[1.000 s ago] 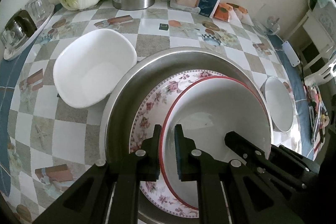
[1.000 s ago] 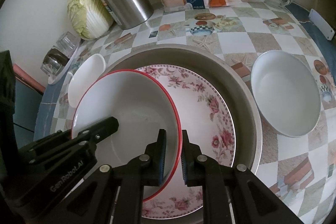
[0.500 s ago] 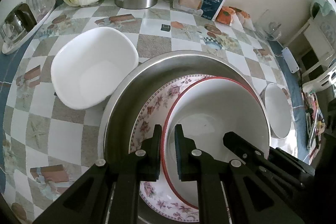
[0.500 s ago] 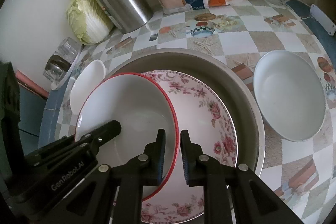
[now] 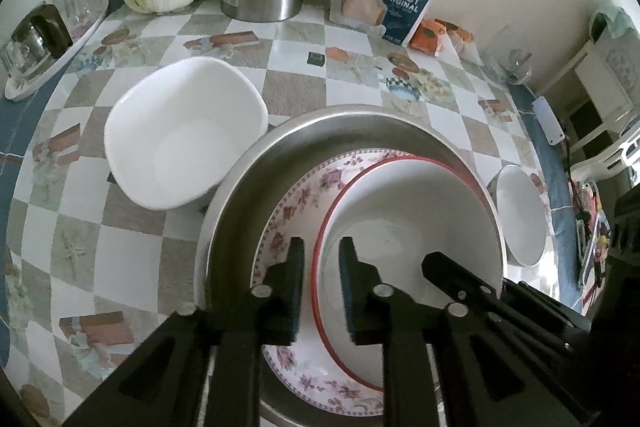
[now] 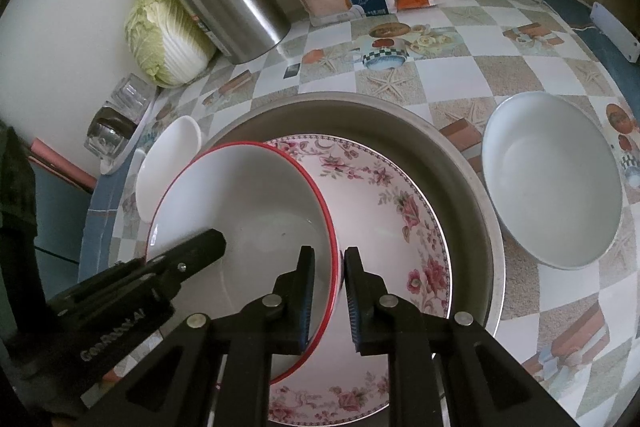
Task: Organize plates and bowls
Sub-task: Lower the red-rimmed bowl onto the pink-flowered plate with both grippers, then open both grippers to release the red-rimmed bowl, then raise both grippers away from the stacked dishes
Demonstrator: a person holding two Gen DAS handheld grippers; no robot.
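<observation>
Loosening its hold, the left gripper (image 5: 321, 267) has just been opening: its pads now straddle the red-rimmed bowl's (image 5: 412, 223) rim with a clear gap either side, where half a second back they pinched it. The right gripper (image 6: 329, 281) keeps narrow jaws around the opposite rim (contact looks likely, though I cannot tell for sure). The bowl sits on the floral plate (image 6: 384, 211) inside the steel basin (image 6: 472, 187), so it seems delivered; two white bowls remain outside.
</observation>
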